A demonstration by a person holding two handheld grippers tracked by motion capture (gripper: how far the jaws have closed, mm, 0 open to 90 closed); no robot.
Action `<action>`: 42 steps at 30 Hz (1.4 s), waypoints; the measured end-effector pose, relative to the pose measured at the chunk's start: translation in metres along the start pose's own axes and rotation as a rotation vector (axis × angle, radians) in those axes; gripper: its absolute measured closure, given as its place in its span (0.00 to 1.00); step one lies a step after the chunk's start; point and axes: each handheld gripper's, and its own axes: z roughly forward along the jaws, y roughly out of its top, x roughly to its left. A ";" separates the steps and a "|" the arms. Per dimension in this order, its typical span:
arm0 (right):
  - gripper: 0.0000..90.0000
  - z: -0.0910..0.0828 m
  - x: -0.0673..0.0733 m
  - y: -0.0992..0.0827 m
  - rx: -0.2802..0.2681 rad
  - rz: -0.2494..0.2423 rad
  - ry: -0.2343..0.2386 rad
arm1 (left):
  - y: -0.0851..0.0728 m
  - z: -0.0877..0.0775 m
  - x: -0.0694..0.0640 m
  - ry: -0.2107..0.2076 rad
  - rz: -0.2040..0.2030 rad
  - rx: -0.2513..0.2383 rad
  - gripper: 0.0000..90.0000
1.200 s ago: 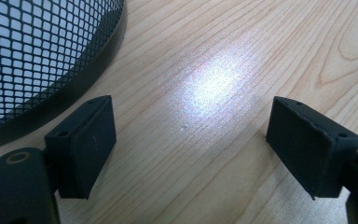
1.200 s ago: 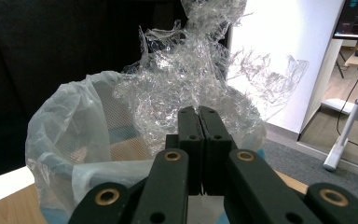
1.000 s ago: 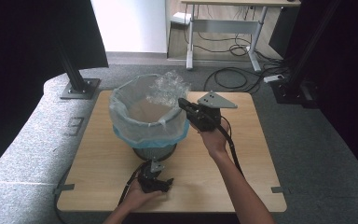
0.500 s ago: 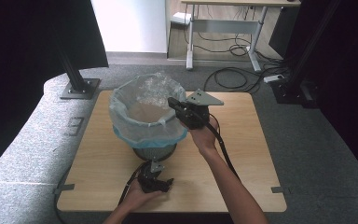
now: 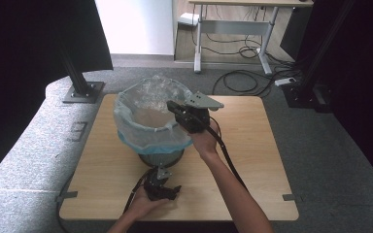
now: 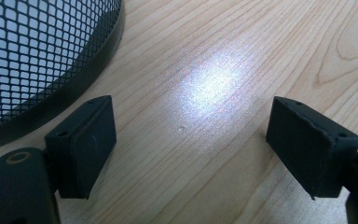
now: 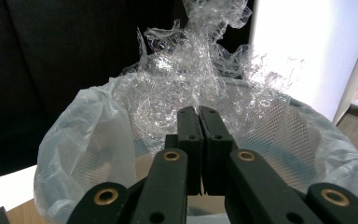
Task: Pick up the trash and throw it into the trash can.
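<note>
Hovering over the bin's [image 5: 161, 156] near rim, the right gripper [image 5: 171, 105] has its two black jaws pressed flat together, and in the right gripper view [image 7: 199, 122] there's no sign of anything caught between them. It reaches in from the right side, the grey plate riding on top, the person's hand wrapped around its body and the cable running back along the forearm. Ahead of those closed jaws, the clear bag [image 7: 186, 88] lines the mesh bin, its edge folded down over the rim, and the far side of the plastic stands up crumpled and glossy above the rim. From above, the bag [image 5: 148, 104] looks pale blue where it drapes the outside of the bin. The bin stands on the wooden table [image 5: 252, 145], left of centre. Down at the near edge, the left gripper [image 5: 161, 186] rests low on the table, jaws spread wide apart with bare wood between them [image 6: 186, 140]. The bin's black mesh wall [image 6: 32, 51] curves just beside its left jaw, close but not touching.
</note>
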 end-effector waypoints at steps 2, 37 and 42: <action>0.96 0.003 0.000 -0.001 0.005 0.001 0.004 | 0.000 0.000 0.000 0.000 0.001 0.000 0.18; 0.36 -0.069 -0.011 -0.042 0.003 -0.047 -0.138 | 0.000 0.000 -0.001 -0.004 -0.003 -0.001 0.18; 0.36 -0.085 -0.021 -0.056 0.026 -0.036 -0.172 | 0.000 0.000 -0.001 -0.005 -0.004 -0.003 0.18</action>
